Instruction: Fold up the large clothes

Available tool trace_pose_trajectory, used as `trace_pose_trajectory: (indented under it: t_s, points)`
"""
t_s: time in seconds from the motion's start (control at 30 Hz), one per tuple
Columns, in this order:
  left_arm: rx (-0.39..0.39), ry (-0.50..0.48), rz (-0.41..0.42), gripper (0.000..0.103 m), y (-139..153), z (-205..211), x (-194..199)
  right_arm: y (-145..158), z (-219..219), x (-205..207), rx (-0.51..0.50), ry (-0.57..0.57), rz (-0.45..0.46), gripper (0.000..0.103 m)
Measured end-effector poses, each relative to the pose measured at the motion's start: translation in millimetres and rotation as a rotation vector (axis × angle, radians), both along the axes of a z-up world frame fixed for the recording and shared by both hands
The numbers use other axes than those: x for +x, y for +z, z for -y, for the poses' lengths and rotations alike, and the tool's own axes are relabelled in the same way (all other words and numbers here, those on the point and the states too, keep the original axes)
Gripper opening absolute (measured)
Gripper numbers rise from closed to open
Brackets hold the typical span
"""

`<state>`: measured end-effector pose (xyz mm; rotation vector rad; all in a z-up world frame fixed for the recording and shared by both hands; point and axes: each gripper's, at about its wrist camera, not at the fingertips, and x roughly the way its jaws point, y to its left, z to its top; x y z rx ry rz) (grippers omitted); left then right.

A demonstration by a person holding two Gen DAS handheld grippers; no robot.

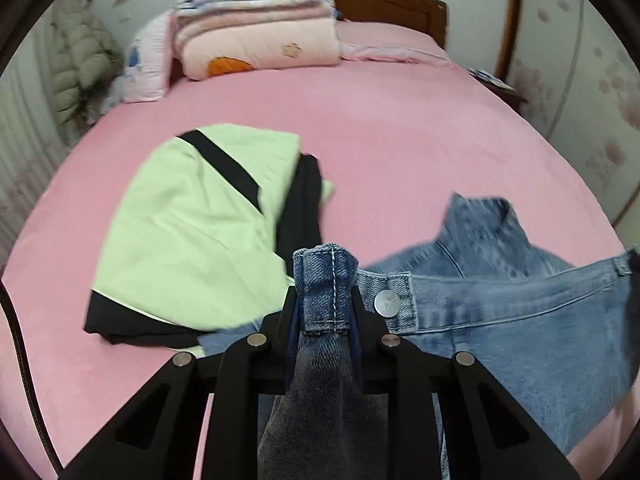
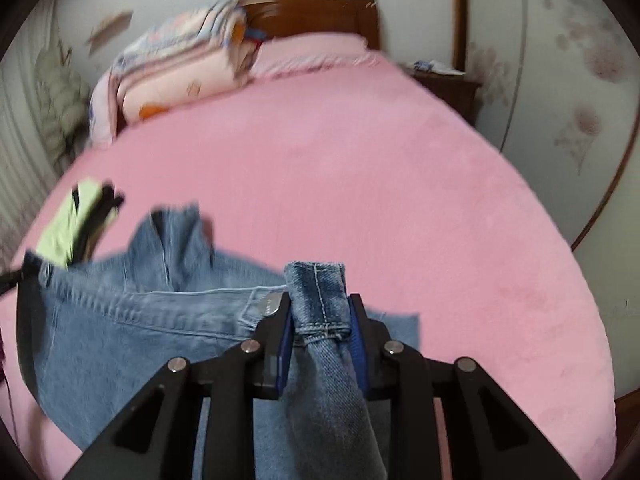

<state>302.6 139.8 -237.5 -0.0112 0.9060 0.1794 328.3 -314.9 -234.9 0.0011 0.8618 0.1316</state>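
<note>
A pair of blue jeans (image 1: 520, 312) hangs above the pink bed (image 1: 380, 140), held by the waistband at both ends. My left gripper (image 1: 325, 300) is shut on a bunched fold of the waistband, next to the metal button (image 1: 387, 303). My right gripper (image 2: 318, 312) is shut on the other end of the waistband of the jeans (image 2: 132, 320). The denim stretches between the two grippers and a leg part (image 1: 480, 224) trails onto the bed. Both views are motion-blurred.
A folded light-green and black garment (image 1: 192, 232) lies on the bed to the left, also in the right wrist view (image 2: 76, 216). Stacked folded quilts (image 1: 256, 32) and a pillow sit by the wooden headboard (image 1: 392, 4). A nightstand (image 2: 448, 80) stands at the right.
</note>
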Motion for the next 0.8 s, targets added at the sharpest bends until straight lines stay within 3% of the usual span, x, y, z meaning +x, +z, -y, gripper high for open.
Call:
trace_pose_trajectory:
  t_s: [0.07, 0.17, 0.23, 0.3, 0.43, 0.53, 0.6, 0.63, 0.73, 0.8]
  points:
    - [-0.006, 0.031, 0.013, 0.019, -4.2, -4.7, 6.3, 3.8, 3.8, 10.7, 0.016, -0.015, 0.025, 0.024]
    - [-0.007, 0.067, -0.038, 0.02, -31.8, -9.6, 21.9, -12.5, 5.0, 32.0, 0.018, -0.024, 0.001, 0.025]
    - [0.014, 0.098, -0.106, 0.02, -67.8, -11.6, 33.0, -42.0, -0.1, 46.8, -0.017, -0.033, -0.056, 0.025]
    - [0.037, 0.106, -0.102, 0.023, -88.0, -10.5, 36.3, -77.7, -4.7, 57.2, -0.058, -0.043, -0.124, 0.025]
    - [0.045, 0.098, -0.076, 0.026, -95.6, -11.2, 35.0, -105.6, -0.2, 60.9, -0.058, -0.072, -0.148, 0.03]
    - [0.005, 0.092, -0.077, 0.036, -88.5, -16.9, 32.4, -99.1, 4.1, 63.6, -0.032, -0.09, -0.168, 0.036]
    - [-0.025, 0.091, -0.097, 0.062, -76.4, -19.5, 31.3, -84.3, 3.7, 60.3, -0.035, -0.105, -0.175, 0.036]
    - [-0.018, 0.099, -0.094, 0.068, -68.5, -18.5, 29.0, -77.4, 3.4, 57.1, -0.039, -0.111, -0.168, 0.036]
    - [0.031, 0.127, -0.026, 0.073, -31.8, -3.5, 10.5, -44.2, -7.8, 34.4, -0.025, -0.134, -0.104, 0.037]
    - [-0.025, 0.124, 0.048, 0.073, -9.6, 14.1, -17.2, -26.0, -20.8, 9.3, 0.04, -0.121, -0.061, 0.038]
